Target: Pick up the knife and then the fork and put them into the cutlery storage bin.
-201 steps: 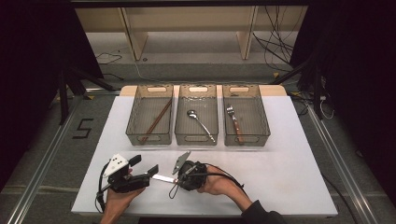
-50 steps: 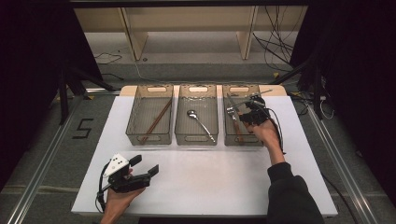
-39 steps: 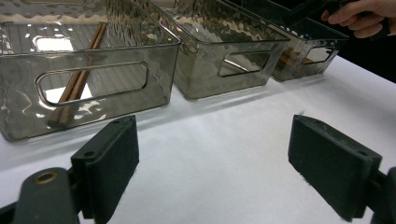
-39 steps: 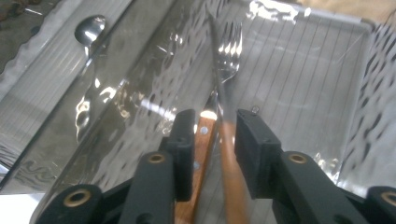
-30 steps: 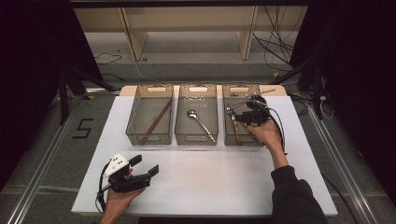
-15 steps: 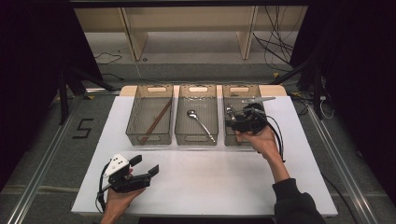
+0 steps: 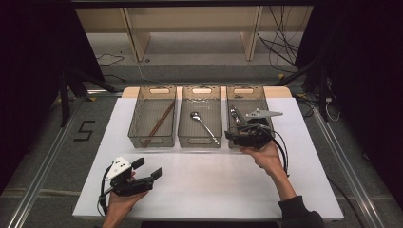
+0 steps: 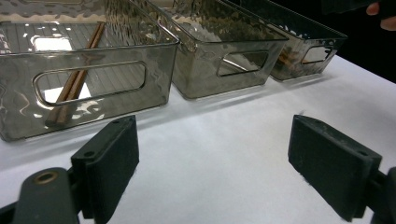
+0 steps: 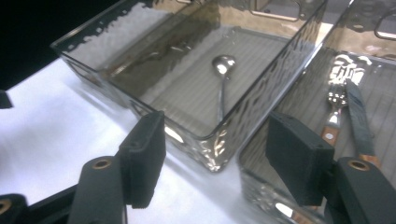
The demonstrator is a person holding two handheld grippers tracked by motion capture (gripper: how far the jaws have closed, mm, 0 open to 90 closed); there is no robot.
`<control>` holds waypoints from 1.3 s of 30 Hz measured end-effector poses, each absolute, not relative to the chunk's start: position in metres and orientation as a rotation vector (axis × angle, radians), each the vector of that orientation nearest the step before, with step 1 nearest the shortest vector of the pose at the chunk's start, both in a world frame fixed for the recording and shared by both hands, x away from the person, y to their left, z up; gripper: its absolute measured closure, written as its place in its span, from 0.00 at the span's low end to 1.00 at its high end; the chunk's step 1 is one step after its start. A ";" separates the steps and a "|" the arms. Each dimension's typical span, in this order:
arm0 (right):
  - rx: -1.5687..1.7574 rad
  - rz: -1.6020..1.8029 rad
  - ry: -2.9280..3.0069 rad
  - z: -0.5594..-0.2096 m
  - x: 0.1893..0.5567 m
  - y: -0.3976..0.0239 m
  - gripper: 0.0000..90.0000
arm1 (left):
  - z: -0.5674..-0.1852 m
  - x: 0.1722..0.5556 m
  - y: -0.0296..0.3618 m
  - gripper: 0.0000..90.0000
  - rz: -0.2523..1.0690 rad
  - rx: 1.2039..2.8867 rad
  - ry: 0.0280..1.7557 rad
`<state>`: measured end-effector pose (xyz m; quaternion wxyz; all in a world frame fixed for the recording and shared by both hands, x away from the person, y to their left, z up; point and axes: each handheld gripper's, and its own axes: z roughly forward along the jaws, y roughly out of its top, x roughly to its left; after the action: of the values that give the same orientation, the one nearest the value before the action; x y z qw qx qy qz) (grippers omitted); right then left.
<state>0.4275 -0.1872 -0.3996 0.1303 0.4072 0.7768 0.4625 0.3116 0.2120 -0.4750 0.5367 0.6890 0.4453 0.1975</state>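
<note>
Hovering over the near end of the right bin [image 7: 236, 92], the right gripper [image 7: 236, 135] has just been opening its jaws, and nothing sits between them. In the right gripper view its two black pads [image 9: 145, 154] stand wide apart, framing the near corners of two bins. Seen there, a fork [image 9: 337, 105] and a dark-bladed knife [image 9: 357, 116] with wooden handles lie side by side in the right bin, at about 2 o'clock from the jaws. In the middle bin [image 7: 201, 90] a spoon [image 7: 203, 125] lies with its bowl toward 11 o'clock and its handle toward 5 o'clock. Chopsticks [image 7: 159, 122] lie slantwise in the left bin [image 7: 142, 104], running from 1 o'clock down to 7 o'clock.

At about 7 o'clock on the white table [image 7: 228, 185], well apart from the bins, the left gripper [image 7: 147, 172] rests in a hand [image 7: 121, 202]. Its jaws are spread wide with bare tabletop between them. In the left gripper view the left bin's handle cutout, with the chopsticks behind it, lies at 11 o'clock from that gripper. The three bins stand in a row, just beside one another.
</note>
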 end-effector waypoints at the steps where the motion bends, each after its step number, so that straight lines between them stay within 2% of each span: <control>1: 1.178 1.361 2.254 -0.401 0.425 -0.188 0.42 | -0.475 0.312 0.212 0.18 0.471 1.640 1.060; 13: 1.108 1.445 2.269 -0.411 0.401 -0.186 0.33 | -0.474 0.312 0.210 0.18 0.464 1.643 1.056; 39: 1.020 1.538 2.217 -0.427 0.357 -0.197 0.29 | -0.474 0.310 0.212 0.18 0.457 1.643 1.048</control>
<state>0.3575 -0.1969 -0.4267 0.1280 0.3506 0.7623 0.5287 0.3103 0.2118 -0.4745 0.5398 0.6910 0.4407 0.1923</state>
